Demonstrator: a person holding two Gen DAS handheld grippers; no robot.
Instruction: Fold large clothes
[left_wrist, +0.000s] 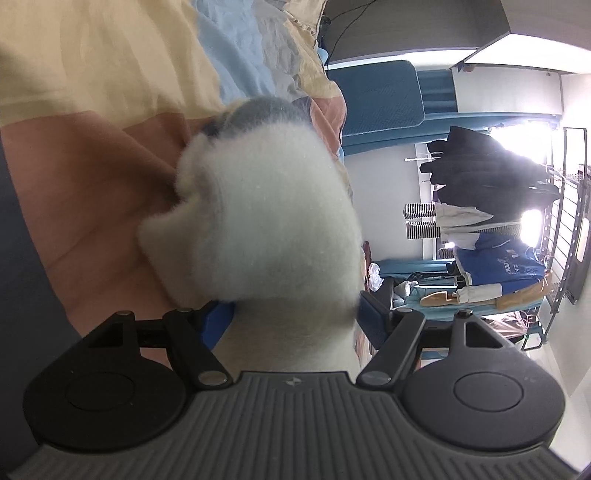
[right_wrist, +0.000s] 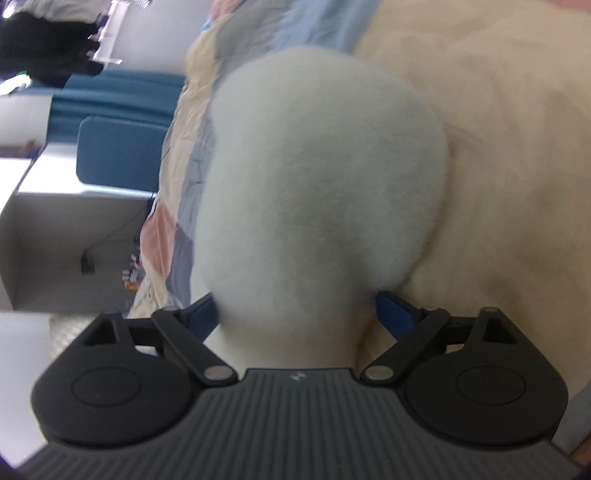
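**Desk:** What are we looking at?

**Photographer:** A white fleecy garment (left_wrist: 266, 206) bunched between the blue fingers of the left claw (left_wrist: 295, 314), filling the centre of the left wrist frame. It sits over a patchwork quilt (left_wrist: 110, 92) of cream, pink and pale blue that runs across the upper left of the frame. A rack of hanging clothes (left_wrist: 491, 206) stands at the right.

**Desk:** And the other hand?

**Photographer:** Same story. The right claw (right_wrist: 295, 306) has the same white fleece mounded between its fingers in the middle of the frame, with cream cloth at the right and the quilt at upper left. The frame is blurred.

**Desk:** Pinching it or not?

**Photographer:** Both claws stand spread wide, with fleece lying in the gap. Whether the pads press on it I cannot tell; the pile hides them.

**Desk:** How will it handle?

**Photographer:** Soft, light and limp, I would judge, with a thick pile that puffs up and gives no stiff edge. It should not slip much, but a shallow pinch may catch only fluff. Better to take hold at a hem or seam, one claw at each corner.
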